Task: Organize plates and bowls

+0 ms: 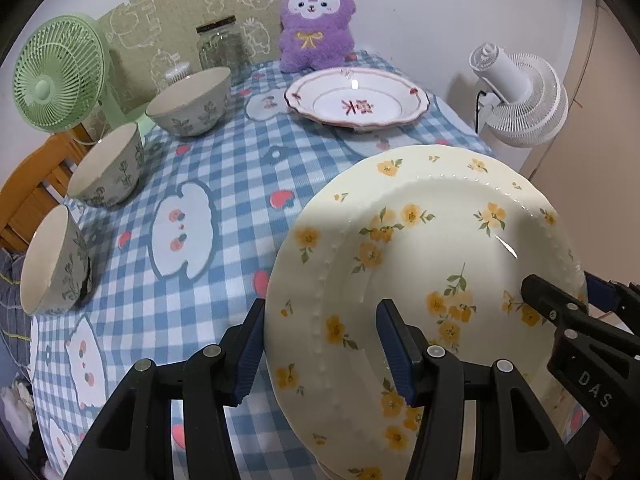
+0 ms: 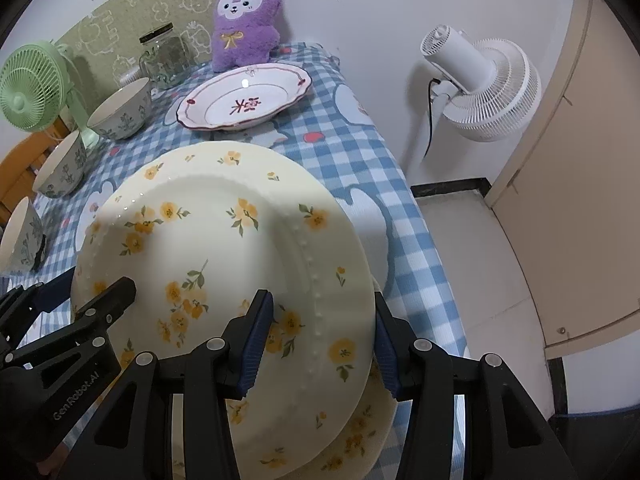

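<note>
Two claws gripping same floral plate [image 1: 420, 248] by opposite rim sides: left claw [image 1: 320, 348] straddling left rim, right claw [image 2: 320, 340] straddling right rim. Plate sitting tilted above second floral plate [image 2: 360, 436], contact between them unclear. Three bowls [image 1: 108, 164] standing in row at left of checked counter [image 1: 240, 168]. Red-trimmed plate [image 1: 356, 98] lying before purple plush [image 1: 316, 20].

A second floral plate [image 2: 360, 432] beneath the lifted yellow-flowered plate [image 2: 224, 248] shows only as a crescent in the right wrist view, the rest covered. Whether the blue pads [image 1: 394, 354] actually press the lifted plate's rim cannot be told. The nearest bowl [image 2: 20, 236] is cut off by that view's left edge.
</note>
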`<state>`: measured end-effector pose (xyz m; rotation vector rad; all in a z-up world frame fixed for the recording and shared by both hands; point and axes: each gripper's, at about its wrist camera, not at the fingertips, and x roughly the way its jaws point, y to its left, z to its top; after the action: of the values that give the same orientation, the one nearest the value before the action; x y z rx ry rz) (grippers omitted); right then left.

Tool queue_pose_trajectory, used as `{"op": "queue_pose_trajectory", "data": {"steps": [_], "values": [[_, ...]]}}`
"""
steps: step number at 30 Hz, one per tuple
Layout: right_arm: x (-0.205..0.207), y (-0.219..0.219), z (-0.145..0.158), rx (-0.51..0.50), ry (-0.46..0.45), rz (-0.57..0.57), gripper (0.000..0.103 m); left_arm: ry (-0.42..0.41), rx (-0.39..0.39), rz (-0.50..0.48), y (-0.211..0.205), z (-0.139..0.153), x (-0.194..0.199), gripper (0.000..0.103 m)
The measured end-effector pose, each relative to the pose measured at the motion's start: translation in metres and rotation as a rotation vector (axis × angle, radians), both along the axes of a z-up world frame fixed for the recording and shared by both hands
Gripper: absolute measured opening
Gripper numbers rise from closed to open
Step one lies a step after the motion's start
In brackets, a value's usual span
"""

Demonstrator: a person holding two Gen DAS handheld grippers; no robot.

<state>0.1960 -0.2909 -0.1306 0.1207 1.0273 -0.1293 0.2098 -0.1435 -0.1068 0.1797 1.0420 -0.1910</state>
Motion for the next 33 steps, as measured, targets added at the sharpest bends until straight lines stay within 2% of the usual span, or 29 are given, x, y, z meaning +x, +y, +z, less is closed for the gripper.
{"op": "queue_pose_trajectory", "data": {"steps": [23,28,33], "values": [[-0.022,0.004,-0.002,-0.030,0.022,-0.009,0.051,0.055,-0.016,-0.015,0.003,-0.011,-0.020,0.056],[-0.022,0.010,-0.003,-0.081,0.036,0.000,0.053,0.065,-0.026,-0.022,0.004,-0.011,-0.019,0.056],[-0.019,0.010,-0.003,-0.074,0.044,-0.007,0.058,0.067,-0.031,-0.024,0.005,-0.011,-0.018,0.056]]}}
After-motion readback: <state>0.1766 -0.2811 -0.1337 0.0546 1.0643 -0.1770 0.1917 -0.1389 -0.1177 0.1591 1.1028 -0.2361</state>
